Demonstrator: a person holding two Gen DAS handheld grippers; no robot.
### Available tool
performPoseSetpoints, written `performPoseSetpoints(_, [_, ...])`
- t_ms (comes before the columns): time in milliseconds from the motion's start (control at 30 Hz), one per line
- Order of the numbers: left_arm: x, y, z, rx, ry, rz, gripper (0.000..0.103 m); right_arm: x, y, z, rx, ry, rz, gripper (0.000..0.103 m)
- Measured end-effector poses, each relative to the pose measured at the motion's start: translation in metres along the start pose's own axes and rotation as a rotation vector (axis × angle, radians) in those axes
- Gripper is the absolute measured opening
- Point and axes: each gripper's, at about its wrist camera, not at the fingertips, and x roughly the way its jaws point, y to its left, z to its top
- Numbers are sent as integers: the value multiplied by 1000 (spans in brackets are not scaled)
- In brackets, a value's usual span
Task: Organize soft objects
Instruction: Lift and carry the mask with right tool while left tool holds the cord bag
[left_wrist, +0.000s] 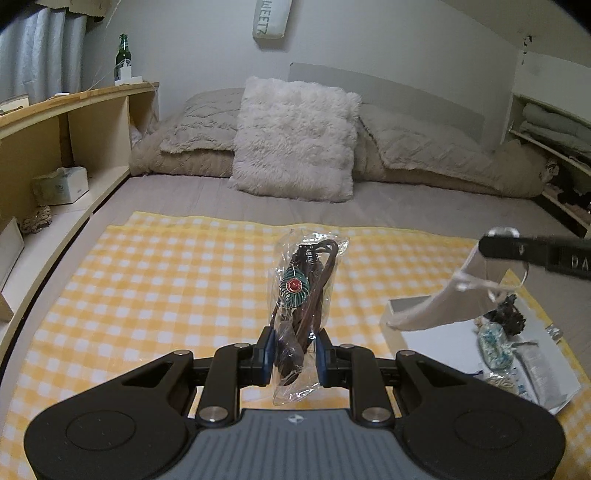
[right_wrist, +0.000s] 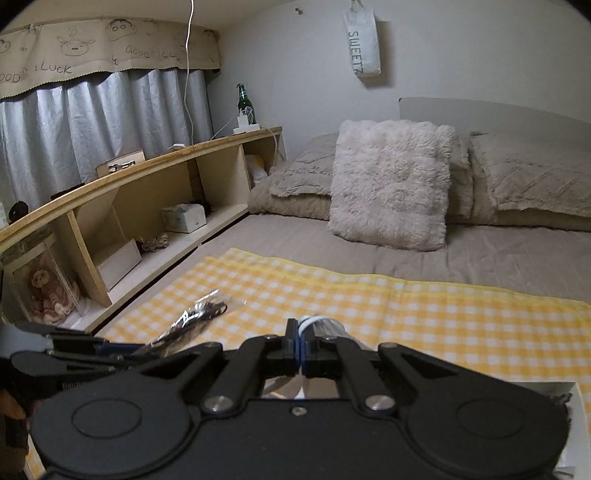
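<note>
My left gripper is shut on a clear plastic bag that holds brown cords and a green-and-red round charm; the bag sticks out forward over the yellow checked cloth. It also shows in the right wrist view. My right gripper is shut on a white cloth face mask, which hangs from it above a white box at the right. In the right wrist view only the mask's white edge shows between the pads.
The white box holds small packets and a dark scrunchie. A furry cushion and beige pillows lie at the bed's head. A wooden shelf with a tissue box and green bottle runs along the left.
</note>
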Motion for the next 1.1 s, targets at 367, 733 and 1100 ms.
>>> performPoseSetpoints(367, [-3, 5, 0, -18, -12, 7, 24, 2, 36, -36, 7, 205, 241, 1])
performPoseSetpoints(733, [0, 24, -5, -44, 14, 27, 24, 34, 88, -130, -333, 737, 327, 28])
performPoseSetpoints(1100, [-4, 16, -3, -42, 9, -20, 24, 63, 118, -138, -610, 664, 206, 84])
